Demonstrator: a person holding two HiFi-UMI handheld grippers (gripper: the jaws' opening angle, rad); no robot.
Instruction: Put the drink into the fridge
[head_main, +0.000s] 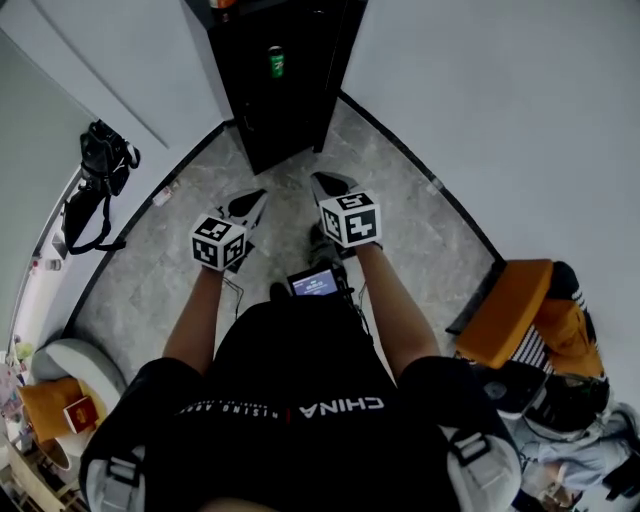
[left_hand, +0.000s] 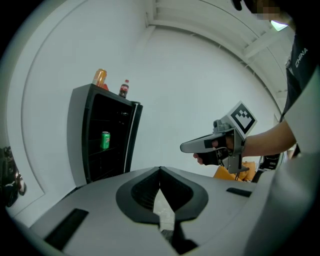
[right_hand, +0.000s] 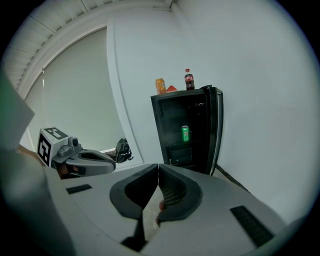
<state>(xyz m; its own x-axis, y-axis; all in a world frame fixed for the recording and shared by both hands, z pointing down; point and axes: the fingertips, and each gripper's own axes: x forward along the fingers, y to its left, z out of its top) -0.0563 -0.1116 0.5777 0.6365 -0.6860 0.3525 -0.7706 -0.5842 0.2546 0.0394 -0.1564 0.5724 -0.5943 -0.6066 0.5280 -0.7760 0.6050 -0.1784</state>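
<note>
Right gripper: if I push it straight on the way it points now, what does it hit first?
Most likely the black fridge: the right gripper, jaws shut and empty, aims at its lower front, left of the green can. Nothing shows in between, though depth is unclear.

"CHINA" in white on the person's black shirt (head_main: 290, 370), smaller print beside it — too small to read
</note>
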